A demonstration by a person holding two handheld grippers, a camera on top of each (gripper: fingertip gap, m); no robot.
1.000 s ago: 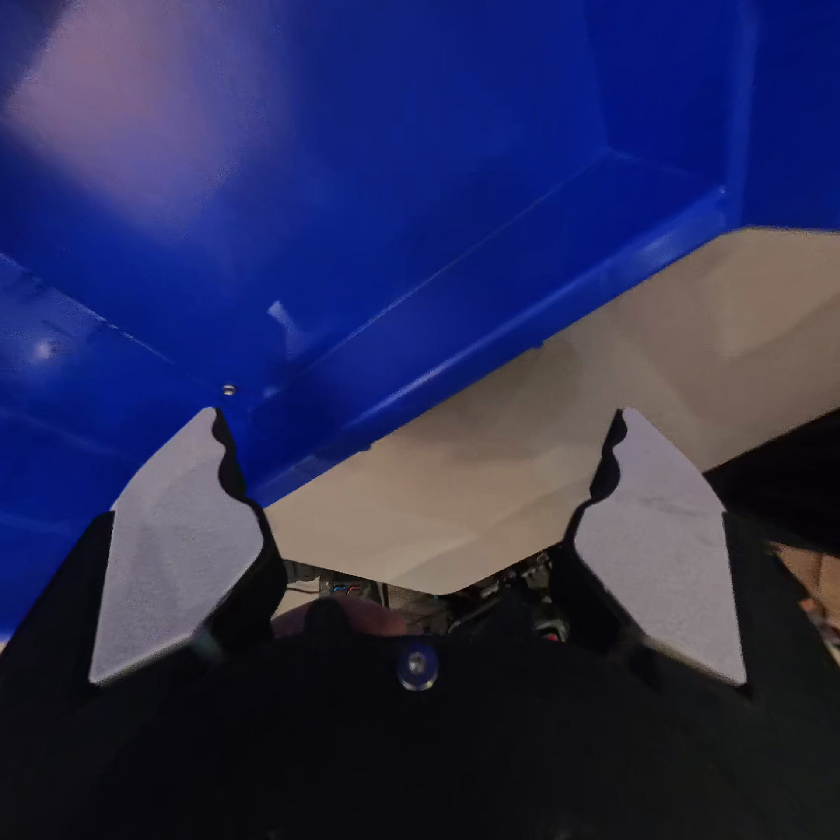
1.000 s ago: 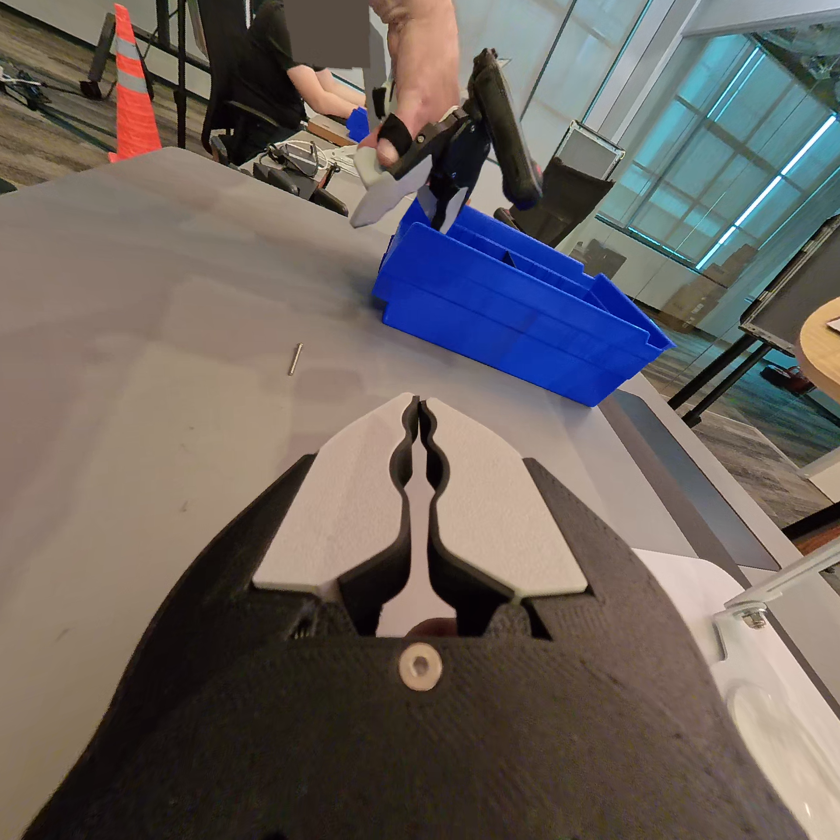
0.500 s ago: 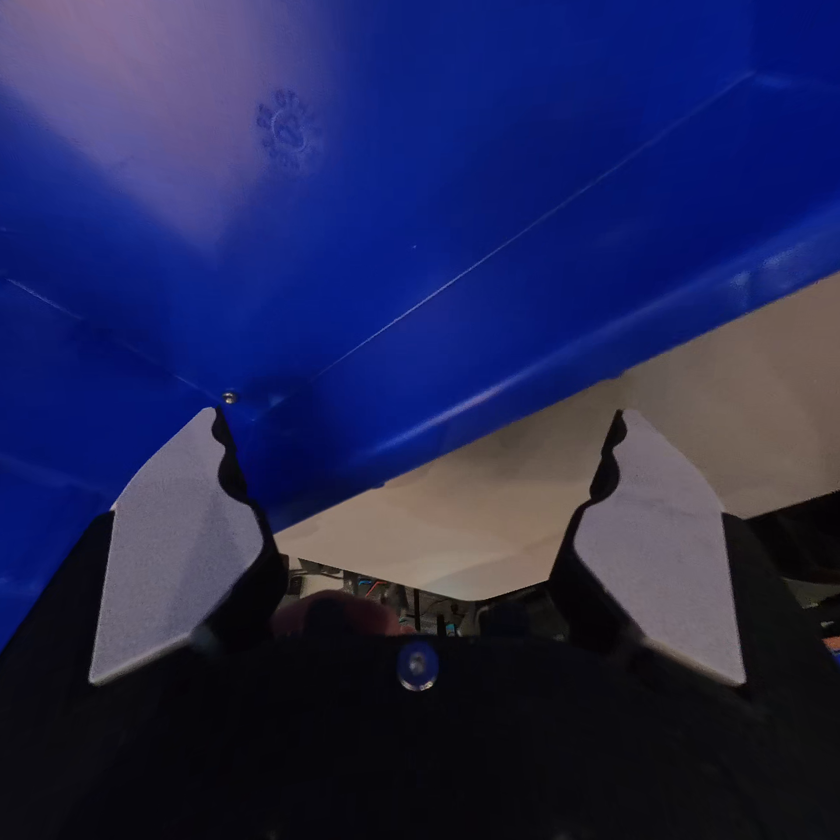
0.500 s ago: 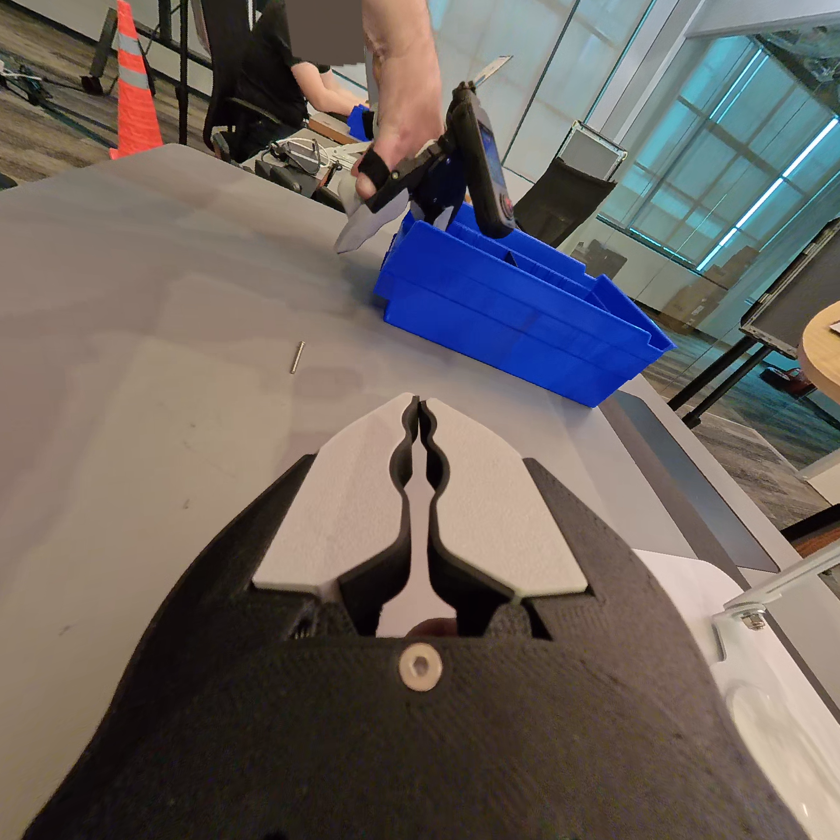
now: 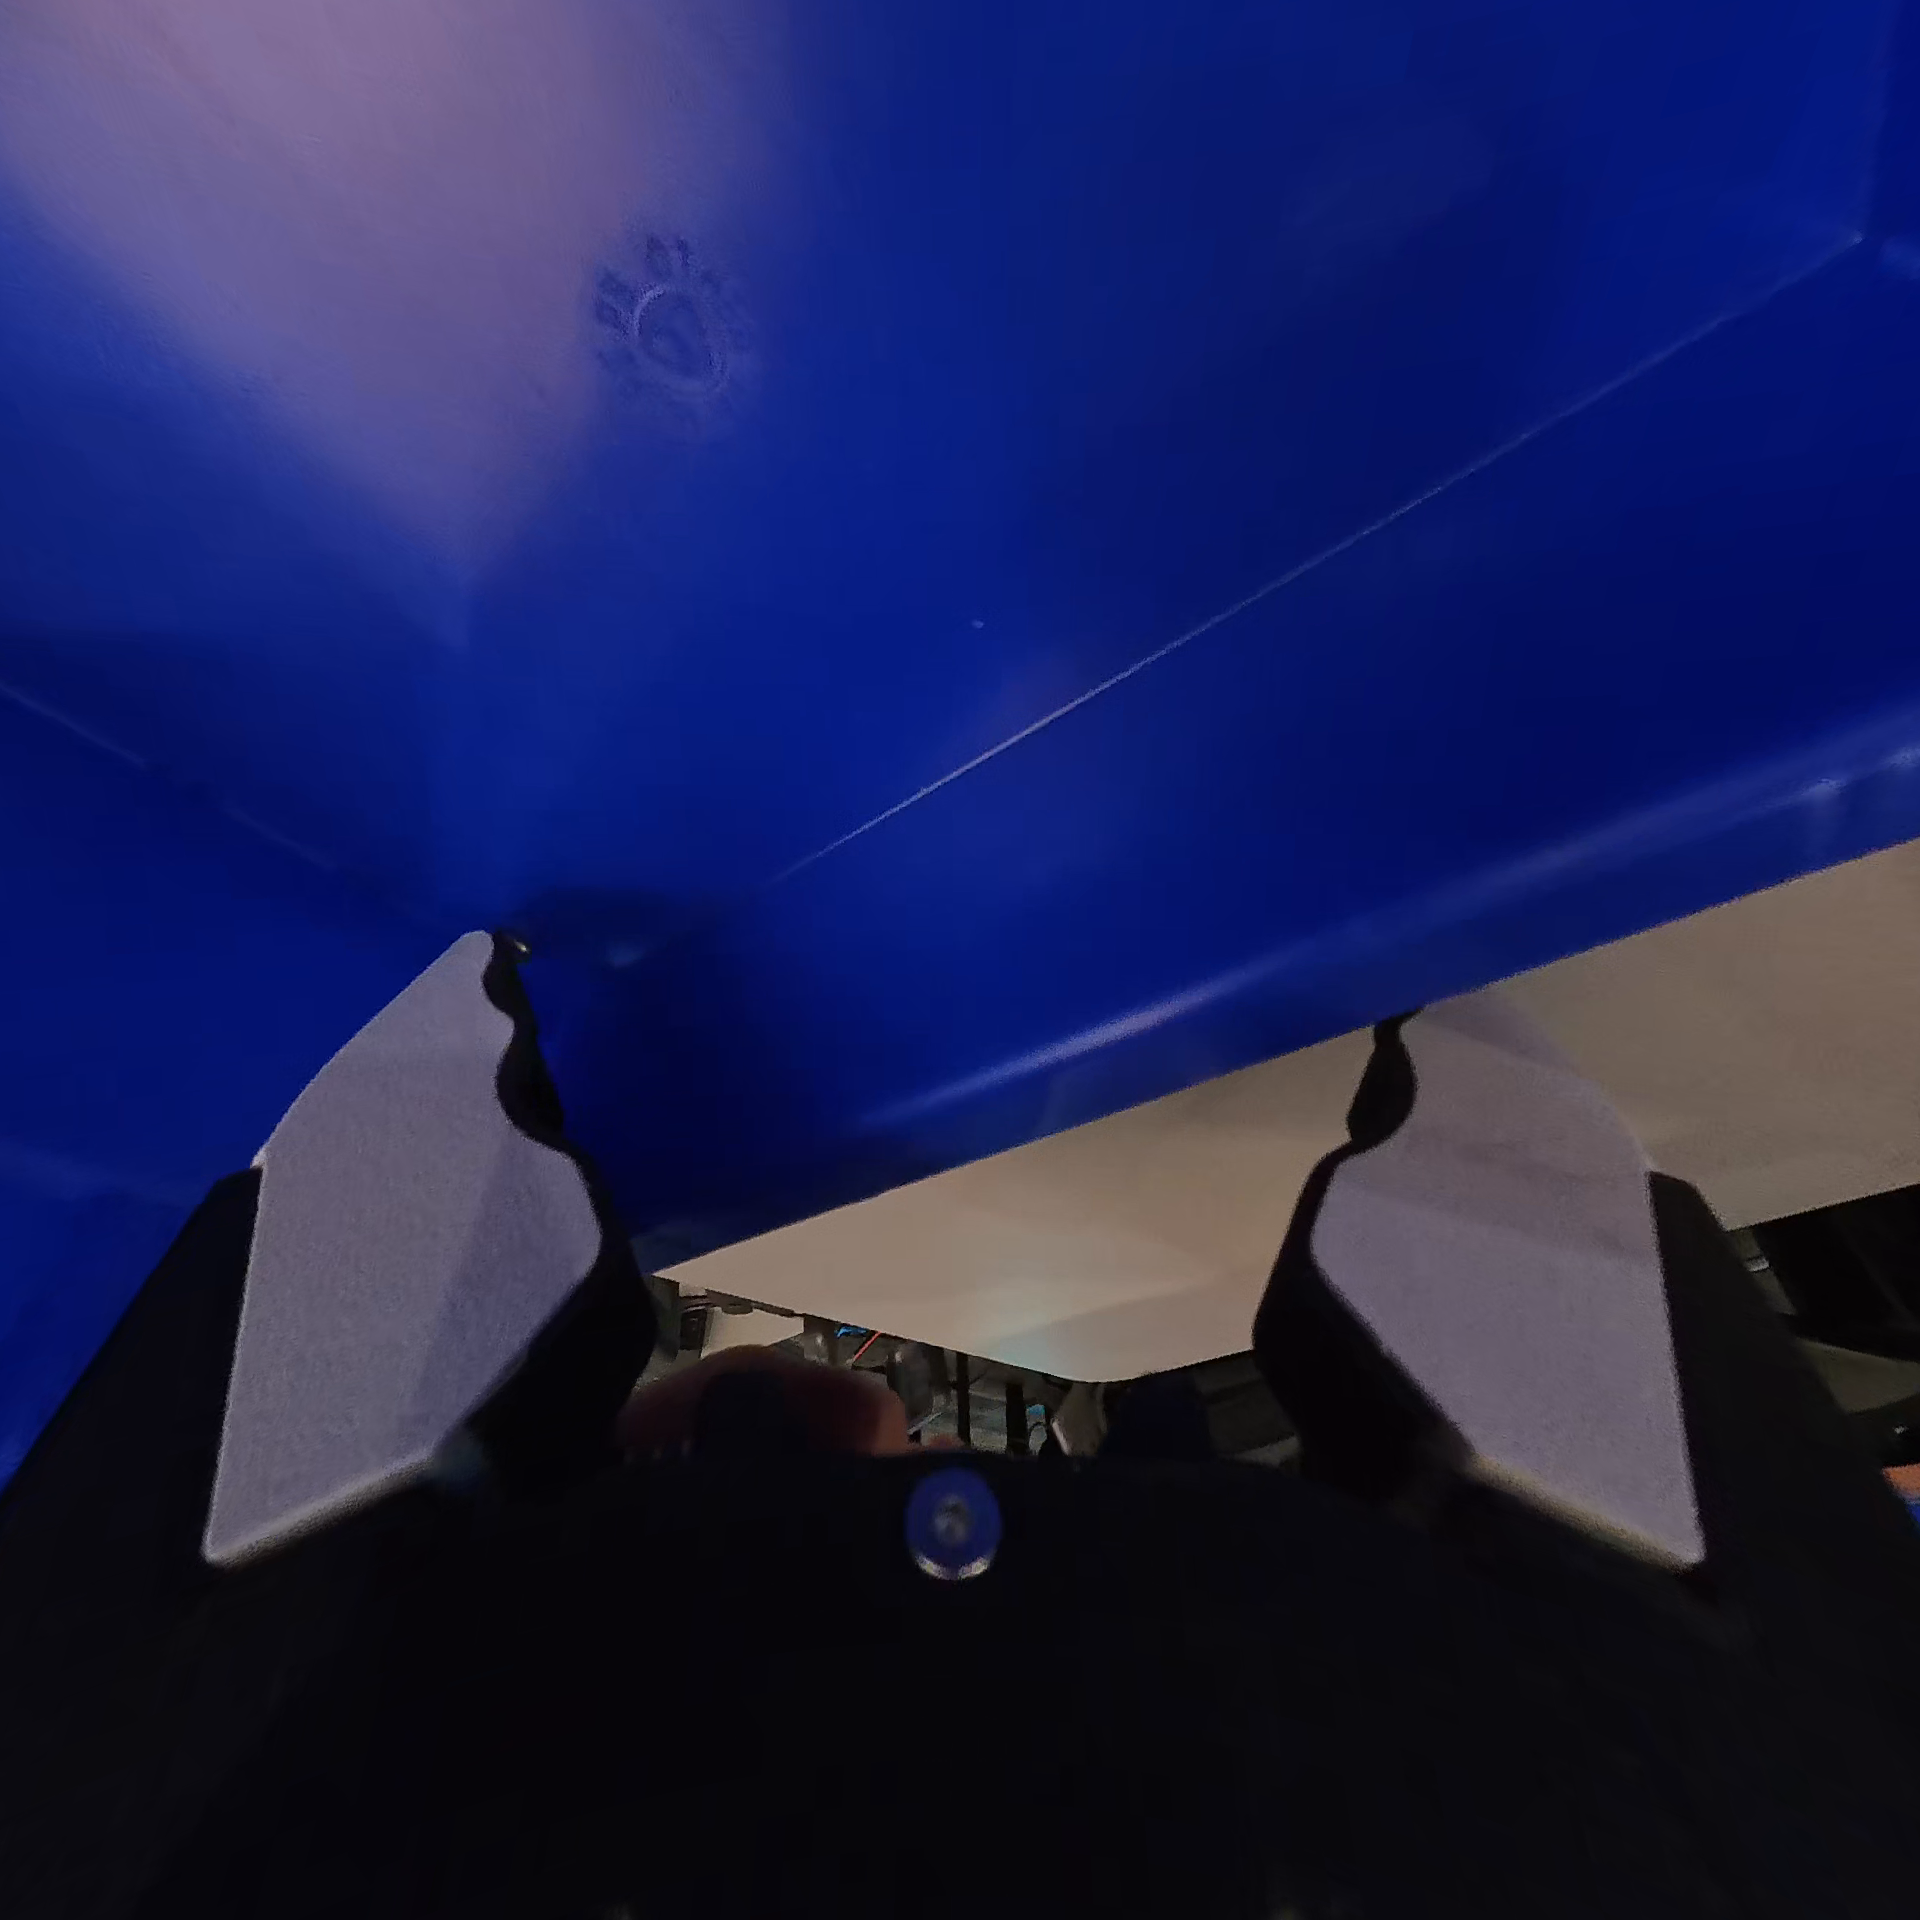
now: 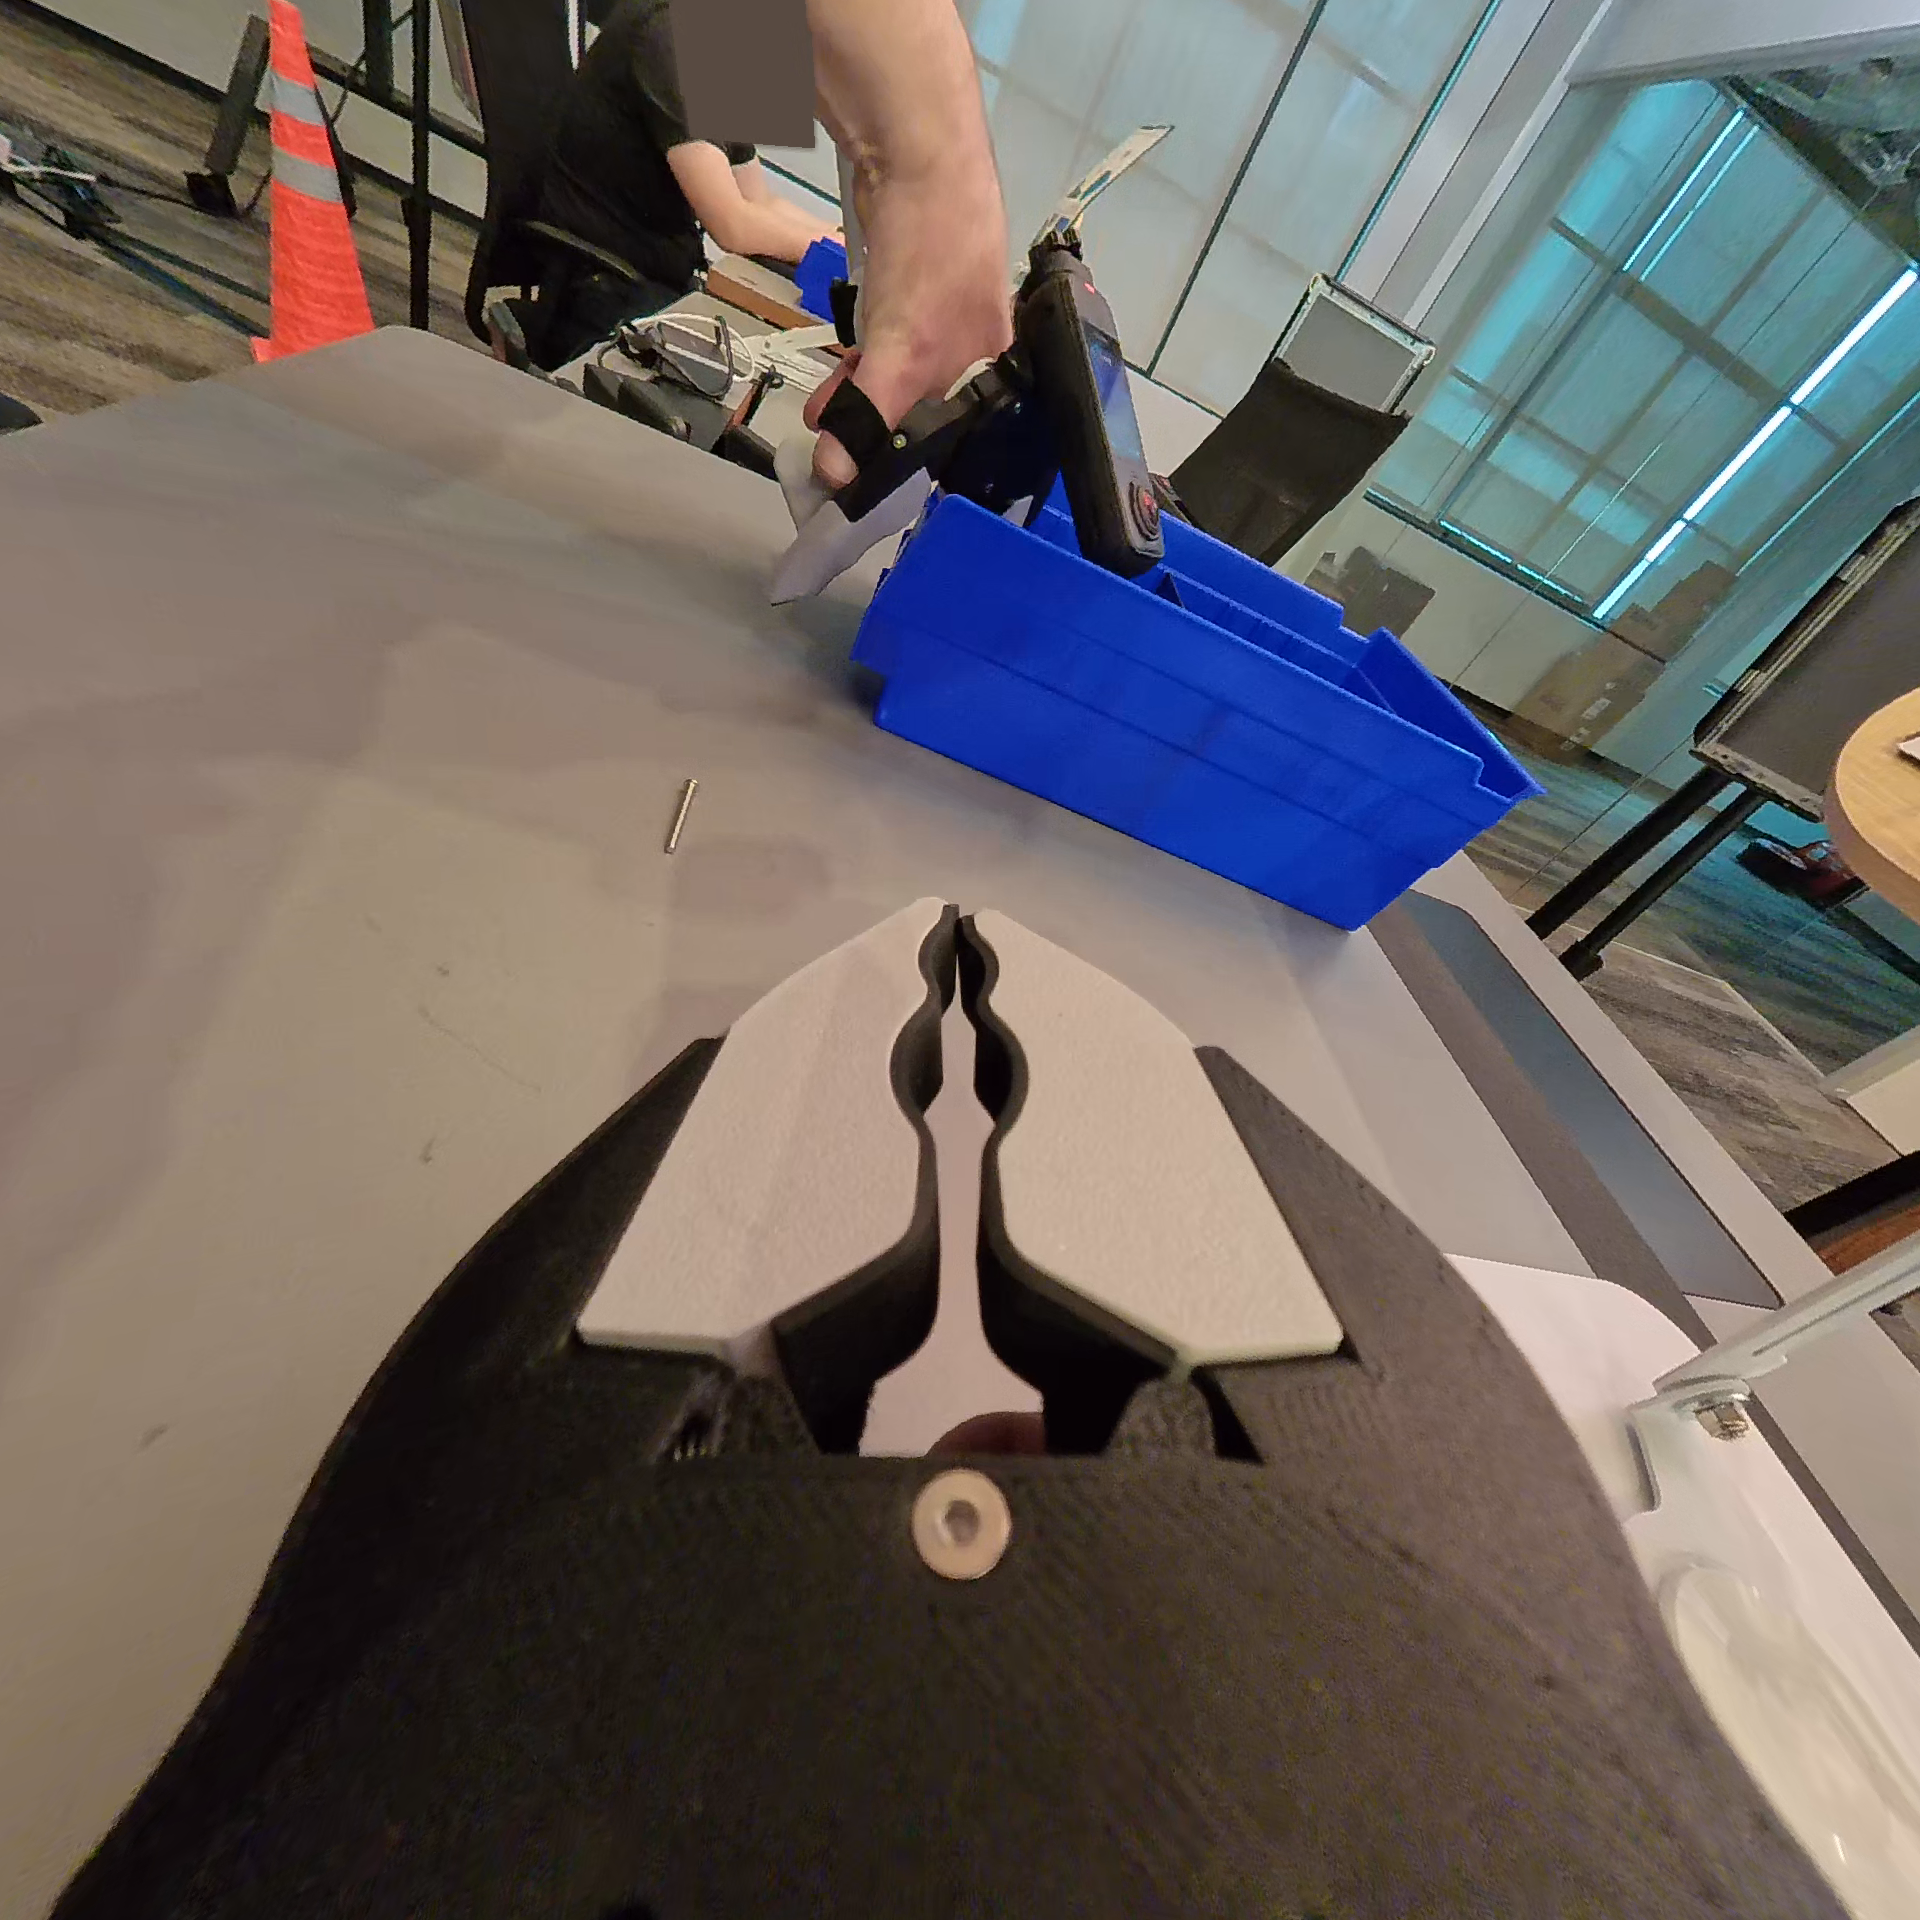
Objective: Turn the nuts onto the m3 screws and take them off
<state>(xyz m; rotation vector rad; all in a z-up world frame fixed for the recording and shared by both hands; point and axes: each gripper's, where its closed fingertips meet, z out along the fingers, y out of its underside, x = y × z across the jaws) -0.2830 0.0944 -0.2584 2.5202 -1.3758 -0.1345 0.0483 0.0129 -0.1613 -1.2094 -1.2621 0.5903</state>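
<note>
My left gripper (image 5: pixel 956 977) is open wide and tipped down into a blue bin (image 5: pixel 935 520). Its left fingertip (image 5: pixel 483 951) sits in a bottom corner, right by a small metal nut (image 5: pixel 516 945). Its right finger (image 5: pixel 1496 1195) is at the bin's rim, over the table. In the right wrist view a hand holds this gripper (image 6: pixel 862 540) at the far end of the bin (image 6: pixel 1143 717), with one finger outside the wall. My right gripper (image 6: pixel 956 914) is shut and empty, low over the grey table. A thin screw (image 6: pixel 681 816) lies on the table ahead of it.
A white plastic part with a metal bracket (image 6: pixel 1714 1455) sits at the table's right edge. An orange cone (image 6: pixel 312 208) and a seated person (image 6: pixel 623 156) are beyond the table. A round wooden table (image 6: pixel 1881 821) stands to the right. Left tips to right tips: about 35 centimeters.
My left gripper has gone lower and deeper into the blue bin, and its left fingertip has reached the nut in the corner. My right gripper has not moved.
</note>
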